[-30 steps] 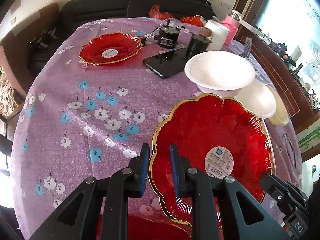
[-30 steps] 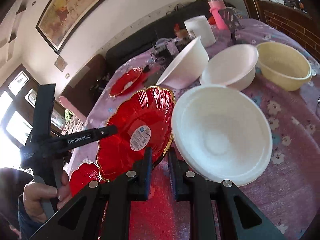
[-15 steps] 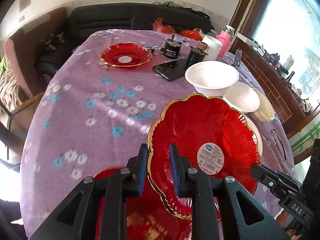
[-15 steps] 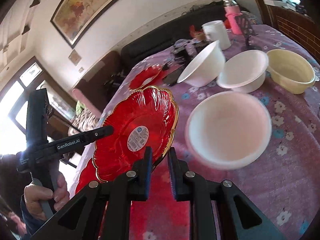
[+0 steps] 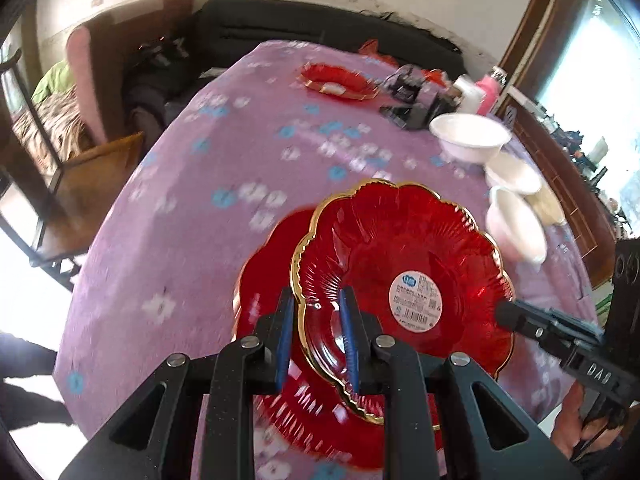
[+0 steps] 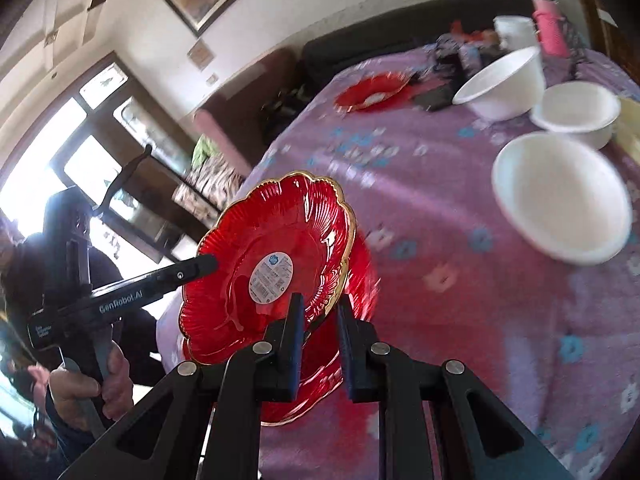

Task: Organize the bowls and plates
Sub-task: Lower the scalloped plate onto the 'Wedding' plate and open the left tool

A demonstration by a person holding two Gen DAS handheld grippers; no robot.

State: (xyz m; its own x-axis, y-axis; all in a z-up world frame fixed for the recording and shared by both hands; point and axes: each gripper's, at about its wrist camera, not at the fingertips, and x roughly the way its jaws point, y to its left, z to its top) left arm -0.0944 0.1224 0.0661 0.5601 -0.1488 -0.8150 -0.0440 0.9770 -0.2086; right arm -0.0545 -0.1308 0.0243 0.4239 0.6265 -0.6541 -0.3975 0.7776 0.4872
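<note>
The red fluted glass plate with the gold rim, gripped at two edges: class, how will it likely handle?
The red fluted glass plate keeps its shape between both grippers, so probably stiff. Its glossy, see-through surface suggests slippery and breakable. Held tilted over another red plate, it might slide.

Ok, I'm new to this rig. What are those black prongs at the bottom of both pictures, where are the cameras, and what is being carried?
No robot arm here: a person holds a handheld two-finger gripper in each hand, each with a fisheye camera looking along its fingers. The prongs are those fingers.

The left-wrist picture shows the left gripper; the right-wrist picture shows the right gripper. Both pinch opposite edges of one gold-rimmed red glass plate with a white label, carried tilted above a second red plate lying on the purple flowered tablecloth.

Also on the table: a third red plate at the far end, three white bowls, a cream bowl, a pink bottle and a dark phone.
</note>
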